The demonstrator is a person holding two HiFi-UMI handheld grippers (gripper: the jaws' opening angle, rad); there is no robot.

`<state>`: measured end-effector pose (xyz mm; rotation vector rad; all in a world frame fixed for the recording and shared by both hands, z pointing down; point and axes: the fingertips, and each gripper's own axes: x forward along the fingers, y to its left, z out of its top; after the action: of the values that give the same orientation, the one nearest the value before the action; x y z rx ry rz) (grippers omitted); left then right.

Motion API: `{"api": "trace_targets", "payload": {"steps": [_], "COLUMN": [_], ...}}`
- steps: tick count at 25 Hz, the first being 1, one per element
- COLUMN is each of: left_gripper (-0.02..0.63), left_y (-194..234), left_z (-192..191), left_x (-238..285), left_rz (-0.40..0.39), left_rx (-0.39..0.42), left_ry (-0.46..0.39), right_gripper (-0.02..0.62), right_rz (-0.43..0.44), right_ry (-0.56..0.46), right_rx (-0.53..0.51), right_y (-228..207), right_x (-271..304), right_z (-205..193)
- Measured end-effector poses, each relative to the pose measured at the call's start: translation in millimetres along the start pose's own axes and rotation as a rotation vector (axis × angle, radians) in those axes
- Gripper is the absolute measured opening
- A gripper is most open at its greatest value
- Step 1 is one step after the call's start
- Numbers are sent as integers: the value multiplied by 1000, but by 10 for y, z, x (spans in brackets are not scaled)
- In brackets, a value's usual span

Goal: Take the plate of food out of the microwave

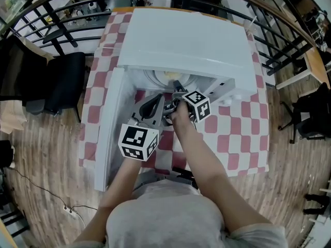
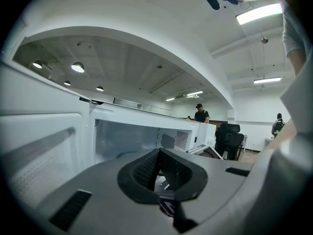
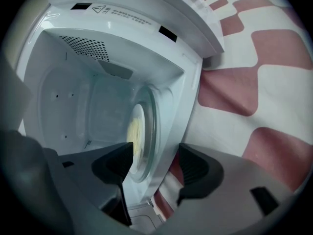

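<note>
A white microwave (image 1: 186, 40) stands on the table with its door (image 1: 107, 133) swung open to the left. Inside, a white plate with yellow food (image 1: 168, 75) lies on the glass turntable (image 3: 152, 131); in the right gripper view, which is rolled sideways, the plate (image 3: 136, 130) shows edge-on. My right gripper (image 3: 155, 166) is open at the cavity mouth, its jaws on either side of the turntable's near rim; whether they touch it I cannot tell. My left gripper (image 2: 157, 169) is shut with nothing in it, low in front of the cavity (image 2: 132, 136) beside the door (image 2: 39, 155).
The table wears a red-and-white checked cloth (image 1: 243, 128). A black chair (image 1: 62, 81) stands to the left, and black railings (image 1: 62, 19) run behind. Two people (image 2: 200, 114) stand far off in the room. The floor is wood (image 1: 46, 159).
</note>
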<state>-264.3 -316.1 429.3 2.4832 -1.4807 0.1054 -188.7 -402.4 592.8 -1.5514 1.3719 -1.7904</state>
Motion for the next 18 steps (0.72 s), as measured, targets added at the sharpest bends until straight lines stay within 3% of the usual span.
{"api": "trace_targets", "payload": {"steps": [7,18], "left_gripper": [3,3], "left_y": [27,118], "left_z": [-14,-15], "left_x": [2,-19], "left_rz": [6,33], "left_rx": [-4,-17], "left_ry": [2,-3], "right_gripper": [313,290], "right_rz": [-70,-69], "right_ry": [-3,18], "right_rx": [21,38], "right_y": [-70,-84], "right_x": [118,105], "right_z": [27,27]}}
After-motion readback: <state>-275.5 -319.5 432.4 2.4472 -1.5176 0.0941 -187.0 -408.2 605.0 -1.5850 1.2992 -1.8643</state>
